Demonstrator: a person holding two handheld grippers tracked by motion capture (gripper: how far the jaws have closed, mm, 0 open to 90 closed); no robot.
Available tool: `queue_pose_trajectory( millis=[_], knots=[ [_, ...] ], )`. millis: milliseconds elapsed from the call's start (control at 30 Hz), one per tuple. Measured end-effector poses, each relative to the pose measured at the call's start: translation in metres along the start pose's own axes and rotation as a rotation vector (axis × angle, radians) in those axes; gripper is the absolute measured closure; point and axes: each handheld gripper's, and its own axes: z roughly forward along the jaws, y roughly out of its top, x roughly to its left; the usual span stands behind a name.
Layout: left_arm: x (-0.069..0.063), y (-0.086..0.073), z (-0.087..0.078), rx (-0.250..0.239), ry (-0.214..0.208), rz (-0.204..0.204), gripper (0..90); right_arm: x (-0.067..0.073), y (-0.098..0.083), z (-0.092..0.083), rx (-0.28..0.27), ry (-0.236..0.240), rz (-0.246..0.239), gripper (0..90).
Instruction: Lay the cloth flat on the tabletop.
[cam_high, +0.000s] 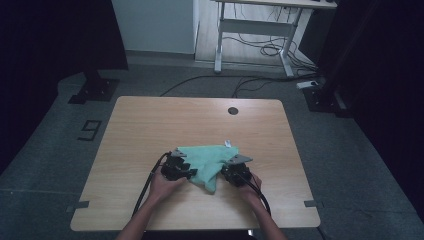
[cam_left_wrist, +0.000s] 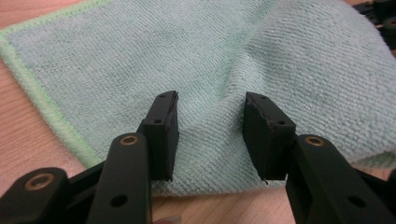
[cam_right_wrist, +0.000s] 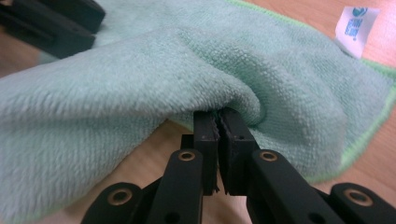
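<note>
Wooden table (cam_high: 150, 125): right claw (cam_right_wrist: 218, 122) pinches green cloth (cam_right_wrist: 140, 70); left claw (cam_left_wrist: 210, 135) gapes over it.

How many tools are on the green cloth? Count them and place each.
2. The left tool sits at the green cloth's left edge, jaws open over it; the right tool pinches a fold at its right edge.

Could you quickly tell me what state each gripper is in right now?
Left gripper: open, fingers apart over the green cloth, not pinching it.
Right gripper: closed, fingers pinching a fold of the green cloth.
</note>
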Motion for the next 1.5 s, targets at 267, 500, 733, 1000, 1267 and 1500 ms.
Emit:
queue_pose_trajectory(
  millis=[267,500,733,1000,1267,1500],
  knots=[
    [0.002,0.0,0.0,0.0,-0.013,-0.011,56.3,-0.006,-0.011,-0.053,-0.071,0.092,0.014,87.3],
    [0.002,0.001,0.0,0.004,-0.013,-0.014,56.2,-0.014,-0.025,-0.087,-0.106,0.091,0.011,87.2],
    [0.001,0.001,-0.001,0.012,-0.001,-0.009,54.3,-0.03,-0.041,-0.085,-0.053,0.034,0.018,77.1],
    [-0.002,0.001,-0.005,-0.005,0.036,0.016,51.5,-0.01,-0.036,-0.091,-0.142,0.024,0.042,62.7],
    [0.01,0.003,-0.002,-0.006,0.048,0.008,51.0,0.022,-0.029,-0.064,-0.066,0.076,-0.009,58.0],
    [0.009,-0.001,-0.006,0.003,0.058,0.013,51.7,0.005,-0.029,-0.037,0.03,0.024,0.038,57.8]
  ],
)
